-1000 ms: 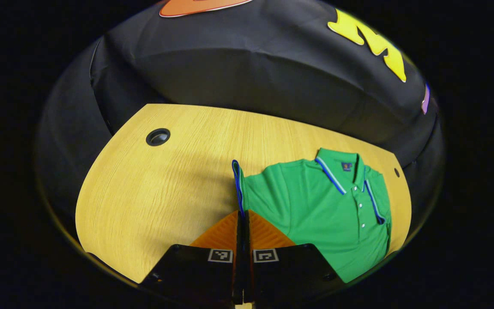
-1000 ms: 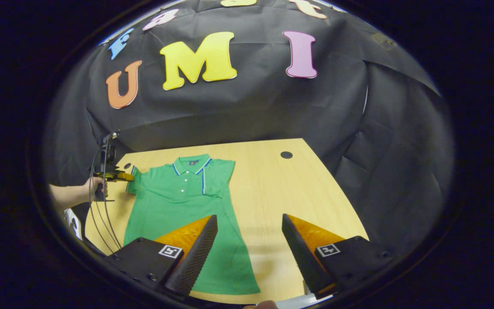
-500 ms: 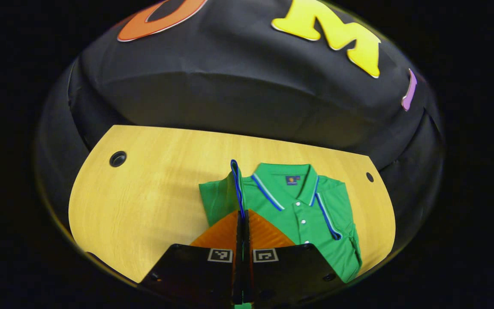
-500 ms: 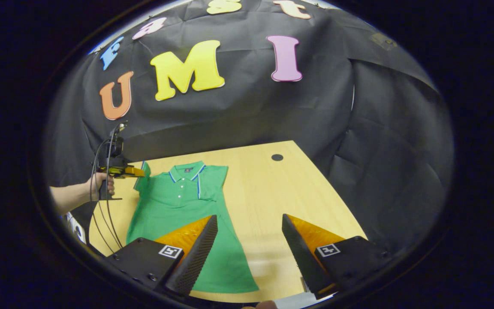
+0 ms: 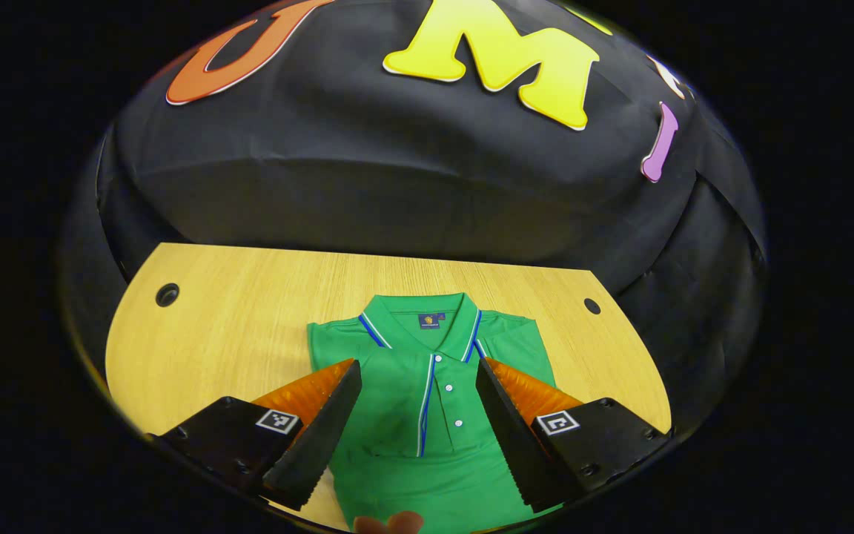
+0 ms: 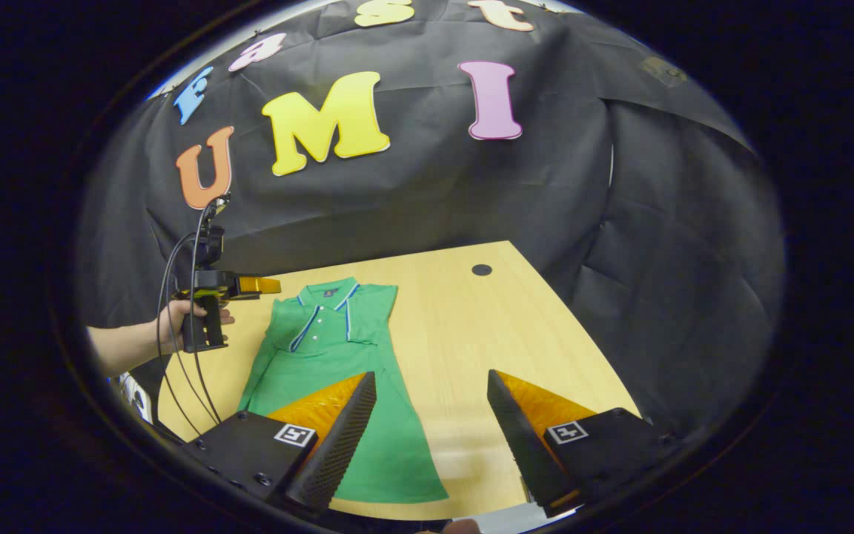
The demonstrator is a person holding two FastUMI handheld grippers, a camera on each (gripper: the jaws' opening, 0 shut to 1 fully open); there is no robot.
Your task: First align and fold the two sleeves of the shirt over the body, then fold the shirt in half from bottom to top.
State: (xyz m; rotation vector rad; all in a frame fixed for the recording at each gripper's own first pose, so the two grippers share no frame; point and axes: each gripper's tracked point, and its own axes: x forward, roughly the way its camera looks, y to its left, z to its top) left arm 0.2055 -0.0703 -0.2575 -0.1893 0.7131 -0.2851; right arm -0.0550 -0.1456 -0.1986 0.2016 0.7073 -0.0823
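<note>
The left gripper (image 5: pixel 418 397) let go, jaws now spread; both sleeves lay on the green shirt (image 5: pixel 427 386) near the desk's (image 5: pixel 249 311) back edge. The right gripper (image 6: pixel 432 415) stayed spread. Bottom fold came next.

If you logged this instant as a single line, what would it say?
shirt: flat on table, both sleeves folded in | left gripper: open above chest | right gripper: open near hem | bottom-to-top fold: not yet done

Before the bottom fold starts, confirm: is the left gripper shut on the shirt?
No. The left gripper stands open above the shirt, gripping no cloth.
</note>
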